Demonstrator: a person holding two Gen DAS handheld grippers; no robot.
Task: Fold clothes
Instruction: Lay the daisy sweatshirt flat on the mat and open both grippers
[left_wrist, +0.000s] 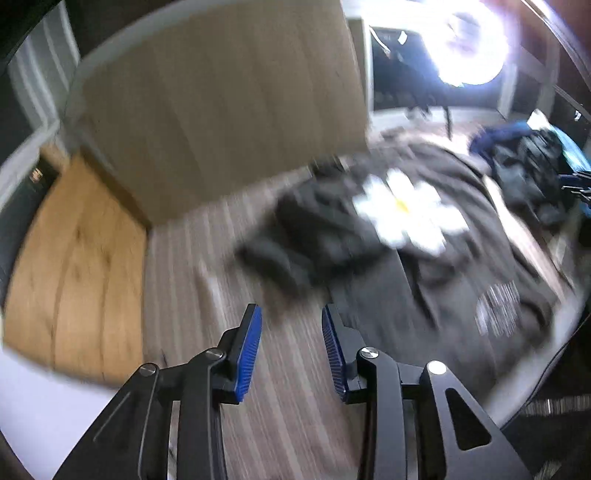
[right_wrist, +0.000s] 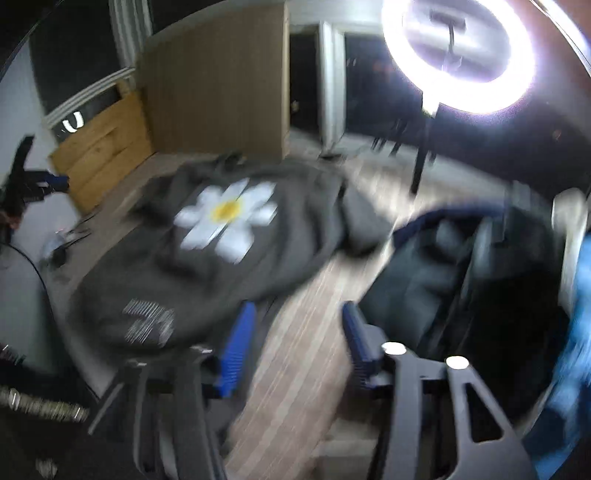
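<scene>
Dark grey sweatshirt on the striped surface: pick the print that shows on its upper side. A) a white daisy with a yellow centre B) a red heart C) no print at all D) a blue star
A: the dark grey sweatshirt lies spread out with a white daisy print, yellow in the middle, facing up; the left wrist view shows the same flower.

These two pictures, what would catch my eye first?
Probably the ring light, glaring at the upper right of both views. Next, the dark shirt spread on the striped surface, with a big white daisy printed on it. Both grippers, left and right, are open and empty in front.
</scene>
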